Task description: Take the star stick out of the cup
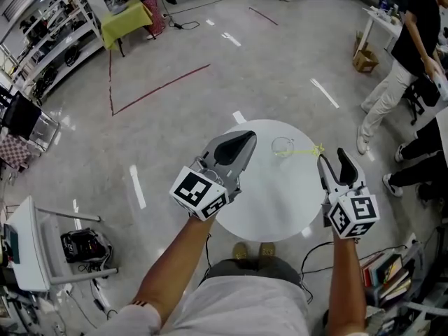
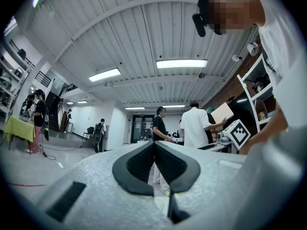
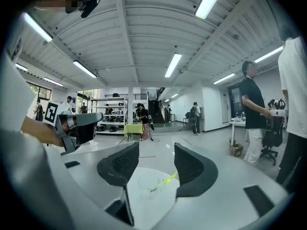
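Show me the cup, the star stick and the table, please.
cup [image 1: 282, 146], head view, middle of the glass
star stick [image 1: 305, 151], head view, yellow shaft beside the cup
table [image 1: 269, 196], head view, bare white top

A clear cup [image 1: 282, 145] stands upright near 12 o'clock on the round white table [image 1: 266, 201]. A thin yellow-green star stick [image 1: 304, 150] leans out of it toward 3 o'clock, its star end beyond the rim.
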`<state>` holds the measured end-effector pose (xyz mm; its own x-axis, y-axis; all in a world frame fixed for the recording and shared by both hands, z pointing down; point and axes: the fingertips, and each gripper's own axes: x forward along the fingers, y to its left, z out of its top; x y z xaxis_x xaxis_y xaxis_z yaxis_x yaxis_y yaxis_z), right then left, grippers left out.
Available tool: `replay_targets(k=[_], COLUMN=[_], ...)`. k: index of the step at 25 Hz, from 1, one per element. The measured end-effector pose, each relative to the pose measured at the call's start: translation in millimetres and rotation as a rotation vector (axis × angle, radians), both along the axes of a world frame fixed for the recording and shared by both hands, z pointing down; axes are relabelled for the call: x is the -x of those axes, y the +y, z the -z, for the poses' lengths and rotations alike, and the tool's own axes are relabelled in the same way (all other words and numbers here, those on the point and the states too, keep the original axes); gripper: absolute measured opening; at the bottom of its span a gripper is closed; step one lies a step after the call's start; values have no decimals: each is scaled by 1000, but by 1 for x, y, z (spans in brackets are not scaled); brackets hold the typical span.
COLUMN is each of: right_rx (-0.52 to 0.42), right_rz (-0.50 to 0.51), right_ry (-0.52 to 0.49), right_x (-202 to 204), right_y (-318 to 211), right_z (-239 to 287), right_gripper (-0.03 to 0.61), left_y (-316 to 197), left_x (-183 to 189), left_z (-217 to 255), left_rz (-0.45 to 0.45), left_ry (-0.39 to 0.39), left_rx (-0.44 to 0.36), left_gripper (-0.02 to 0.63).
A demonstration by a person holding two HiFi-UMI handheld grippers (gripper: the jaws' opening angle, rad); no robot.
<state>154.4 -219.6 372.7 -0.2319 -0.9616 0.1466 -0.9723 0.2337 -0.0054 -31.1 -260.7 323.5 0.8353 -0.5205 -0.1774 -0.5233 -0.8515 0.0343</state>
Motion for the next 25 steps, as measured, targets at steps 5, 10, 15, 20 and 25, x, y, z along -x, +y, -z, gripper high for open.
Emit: replay_targets(k=[5, 10, 15, 20, 25], right_rx=[85, 164, 209, 242, 273], right_rz=[-20, -7, -2, -6, 18], right_ry=[-40, -95, -171, -201, -225], right_x=[-11, -10, -6, -4, 2], right_y=[-11, -21, -37, -56, -73], right_z=[-43, -88, -119, -142, -159], right_gripper=[206, 209, 209, 209, 207], left_y=[-6, -12, -18, -26, -36], left_x=[-13, -22, -25, -26, -27], left_z=[-16, -37, -55, -72, -90], left_rz=[13, 24, 44, 63, 76], left_ry=[-13, -32, -48, -68, -84], left_rx=[27, 57, 89, 123, 158], left_gripper=[15, 15, 15, 15, 15])
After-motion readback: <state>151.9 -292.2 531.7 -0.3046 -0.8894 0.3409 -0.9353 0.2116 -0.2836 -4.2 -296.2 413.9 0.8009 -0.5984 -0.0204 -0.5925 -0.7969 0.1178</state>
